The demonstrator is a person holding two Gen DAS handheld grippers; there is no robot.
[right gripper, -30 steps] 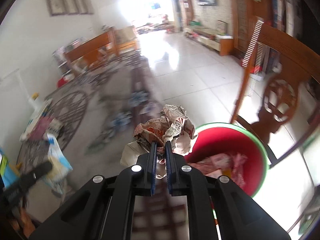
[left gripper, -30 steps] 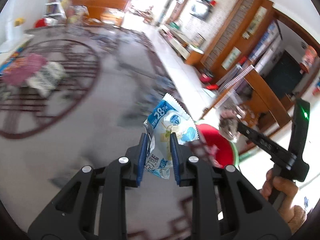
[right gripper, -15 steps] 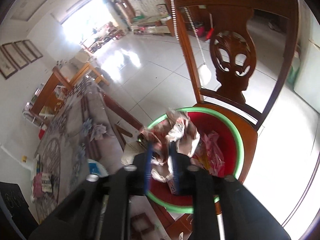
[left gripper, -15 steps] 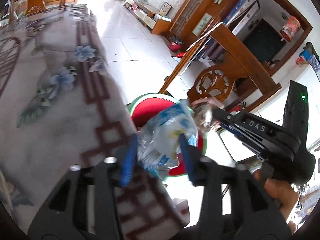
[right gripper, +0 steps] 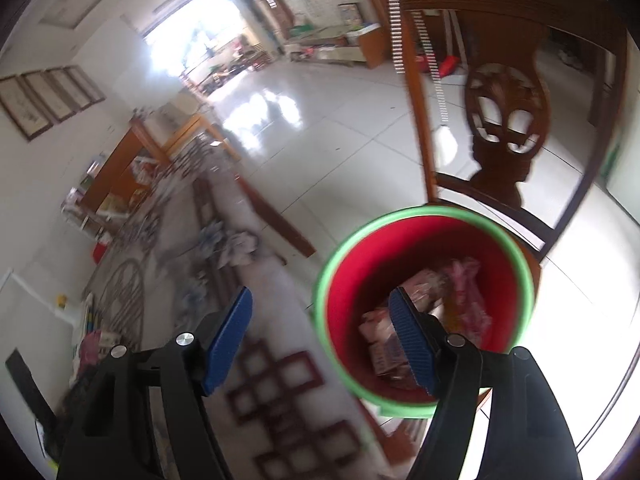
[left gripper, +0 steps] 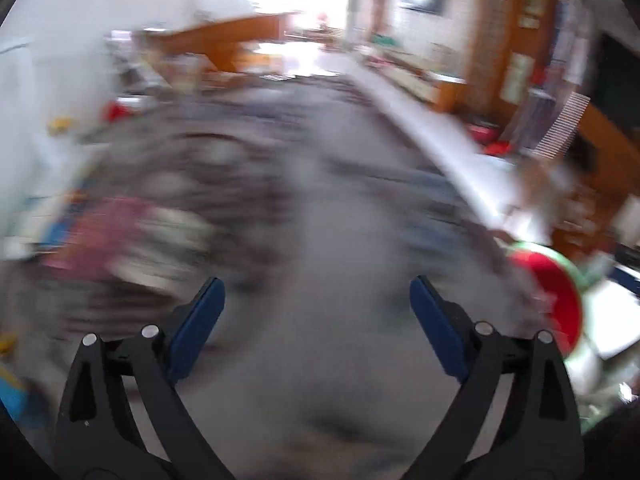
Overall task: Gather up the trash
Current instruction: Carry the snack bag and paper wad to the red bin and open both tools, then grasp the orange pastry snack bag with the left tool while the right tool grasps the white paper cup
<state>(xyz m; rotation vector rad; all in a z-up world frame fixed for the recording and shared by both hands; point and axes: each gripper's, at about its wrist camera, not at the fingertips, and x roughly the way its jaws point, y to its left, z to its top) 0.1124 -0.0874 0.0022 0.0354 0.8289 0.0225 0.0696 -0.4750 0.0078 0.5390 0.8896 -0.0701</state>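
Left wrist view is smearing almost everything: the patterned tablecloth (left gripper: 320, 240) is just grey streaks, and the pinkish heap (left gripper: 104, 236) at middle left could be wrappers, can't really tell. The red bucket (left gripper: 560, 300) at the right edge is showing only as a blurry sliver. In the right wrist view, the wrappers (right gripper: 424, 312) inside the bucket are getting partly covered by a blue pad, and the chair (right gripper: 508, 128) is getting cropped at the top right.

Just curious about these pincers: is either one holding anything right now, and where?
Nothing. The left gripper and right gripper have just been opening, with nothing between them.
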